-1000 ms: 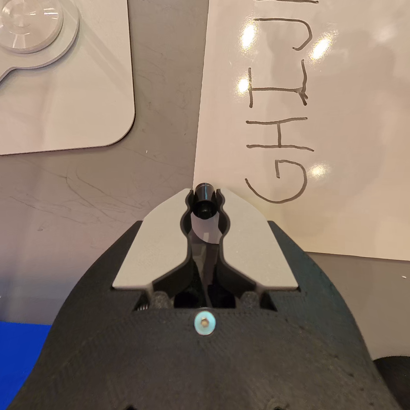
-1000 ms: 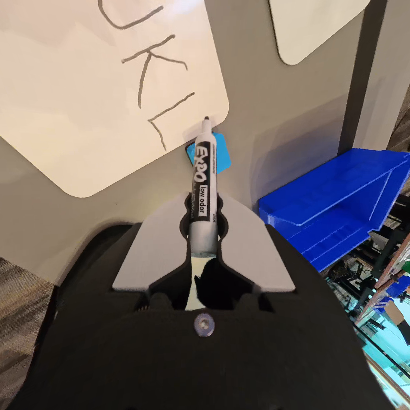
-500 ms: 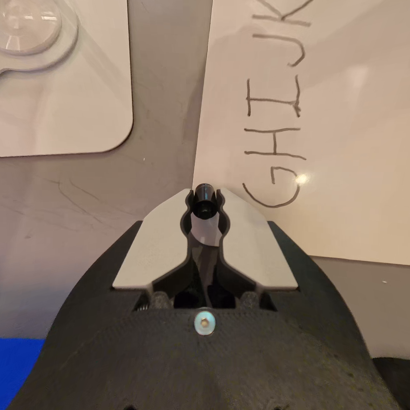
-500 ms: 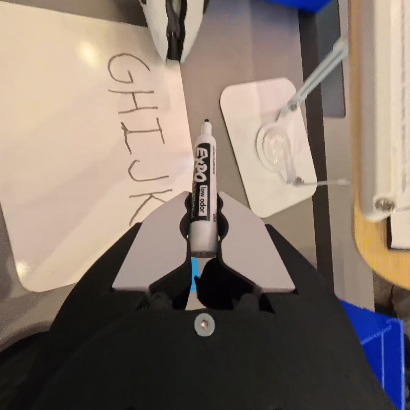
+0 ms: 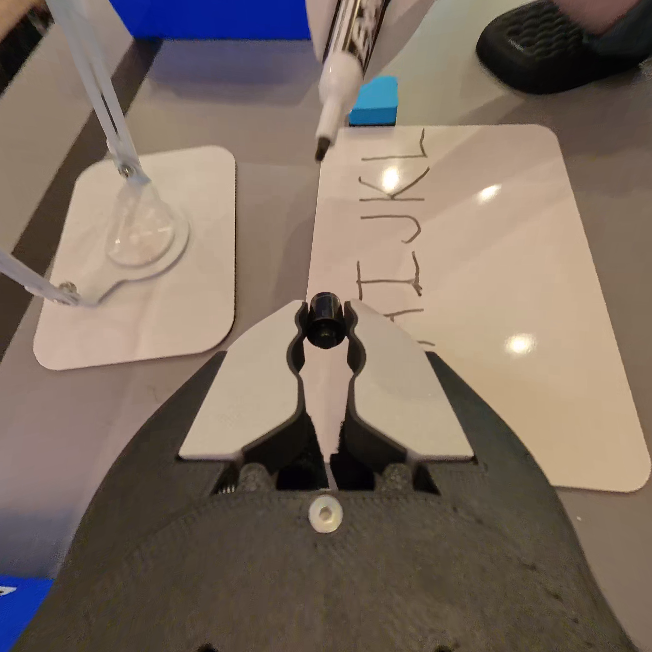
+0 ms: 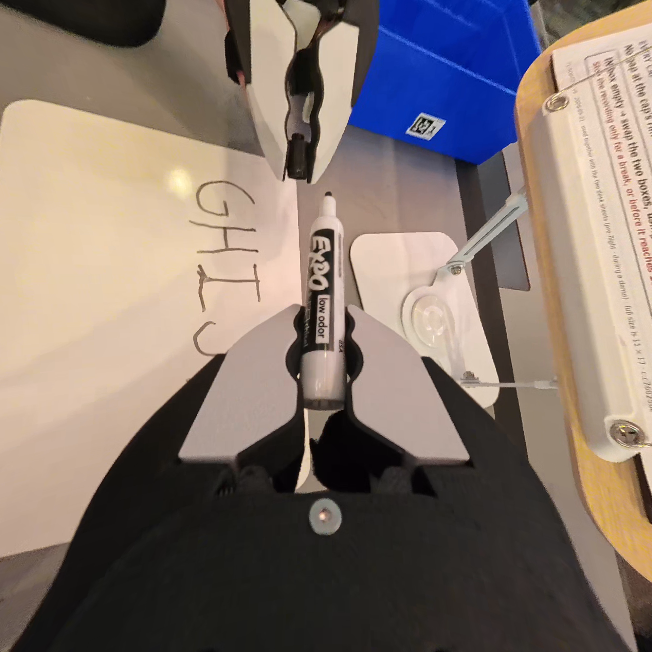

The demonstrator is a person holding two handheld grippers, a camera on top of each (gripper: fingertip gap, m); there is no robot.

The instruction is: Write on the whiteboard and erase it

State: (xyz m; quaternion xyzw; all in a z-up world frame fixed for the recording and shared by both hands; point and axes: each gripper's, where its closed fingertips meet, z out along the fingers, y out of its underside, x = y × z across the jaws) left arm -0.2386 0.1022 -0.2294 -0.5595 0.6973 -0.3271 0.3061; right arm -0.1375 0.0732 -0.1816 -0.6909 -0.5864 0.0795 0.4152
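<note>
the left gripper (image 5: 325, 326) has its fingers closed on a small black marker cap (image 5: 325, 324), both pads pressed against its sides, the open end facing back toward the camera. the right gripper (image 6: 324, 338) is clamped on the barrel of an uncapped white-and-black marker (image 6: 324, 300), pads tight on either side, the black tip pointing forward and up off the surface. the two grippers face each other, cap and marker tip near but apart, roughly in line over the edge of the whiteboard (image 5: 511, 282). the whiteboard lies flat on the grey table (image 5: 271, 123), with a row of dark handwritten letters along the edge nearest the grippers. a blue eraser (image 5: 375, 102) sits on the table just beyond the board's far edge. beside the board lies a smaller white plate (image 5: 197, 300) carrying a clear suction mount (image 5: 144, 233) with thin metal arms. a blue bin (image 6: 441, 70) stands farther back, and a light wooden stand with a printed sheet (image 6: 599, 211) is off to the right.
</note>
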